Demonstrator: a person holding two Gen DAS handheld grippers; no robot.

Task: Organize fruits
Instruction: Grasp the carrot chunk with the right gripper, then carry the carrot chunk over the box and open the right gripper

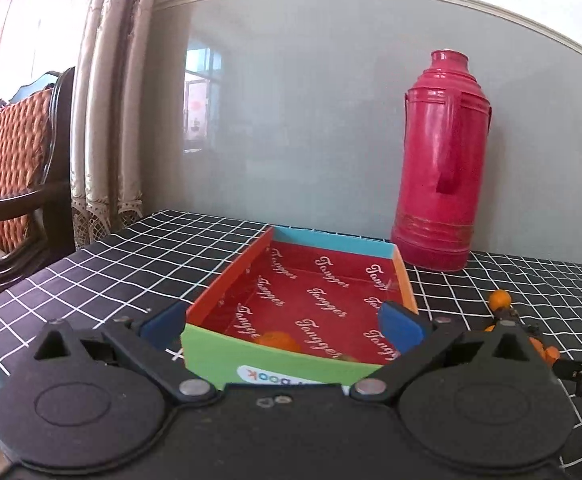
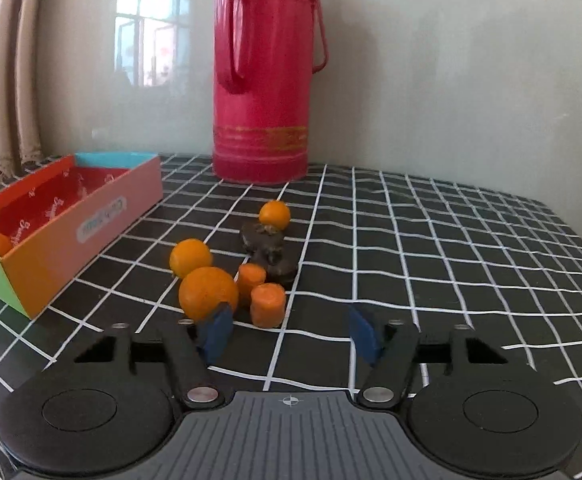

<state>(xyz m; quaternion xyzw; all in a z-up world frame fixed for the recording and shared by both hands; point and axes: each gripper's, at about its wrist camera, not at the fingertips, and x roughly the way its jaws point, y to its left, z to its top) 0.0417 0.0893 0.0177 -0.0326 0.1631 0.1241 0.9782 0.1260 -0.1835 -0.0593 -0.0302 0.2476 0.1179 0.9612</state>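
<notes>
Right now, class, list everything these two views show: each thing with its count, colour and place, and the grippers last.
Oranges: three on the cloth, one in the box, orange.
Carrot pieces: two, orange, upright beside the nearest orange.
Dark lumps: two, blackish, behind the carrots; cannot tell what they are.
Box: one, multicoloured, red inside, left.
Flask: one, red, by the wall.
Tablecloth: one, black with a white grid.
Curtain: beige, far left.
Chair: one, dark wood, by the curtain.
Left gripper: open around the box's near end.
Right gripper: open, empty.
</notes>
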